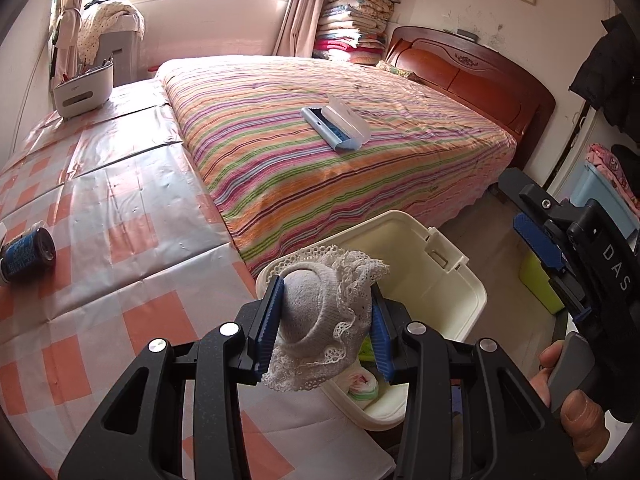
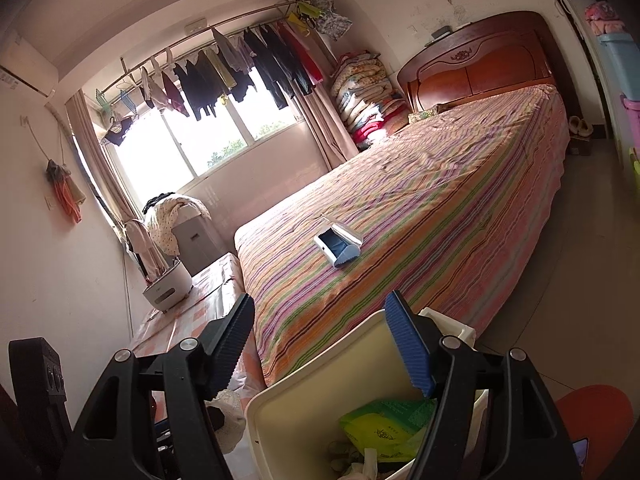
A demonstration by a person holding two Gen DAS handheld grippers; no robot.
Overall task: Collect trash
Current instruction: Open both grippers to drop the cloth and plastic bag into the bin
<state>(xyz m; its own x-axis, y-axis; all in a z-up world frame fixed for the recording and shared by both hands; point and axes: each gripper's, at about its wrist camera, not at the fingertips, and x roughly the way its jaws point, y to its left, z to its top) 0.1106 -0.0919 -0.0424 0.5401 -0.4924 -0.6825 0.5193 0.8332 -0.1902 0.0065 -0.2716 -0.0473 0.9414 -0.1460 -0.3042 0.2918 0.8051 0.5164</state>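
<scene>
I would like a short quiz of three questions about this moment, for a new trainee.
1. True or false: the left gripper holds a lace-trimmed sock between its pads.
2. Multiple choice: what lies on the striped bed cover? A) a blue and white lint brush B) a pillow C) a book
3. Fill in: inside the cream bin, under the open right gripper, lies a ____ packet.

Key: 1 true; 2 A, the lint brush; 3 green.
</scene>
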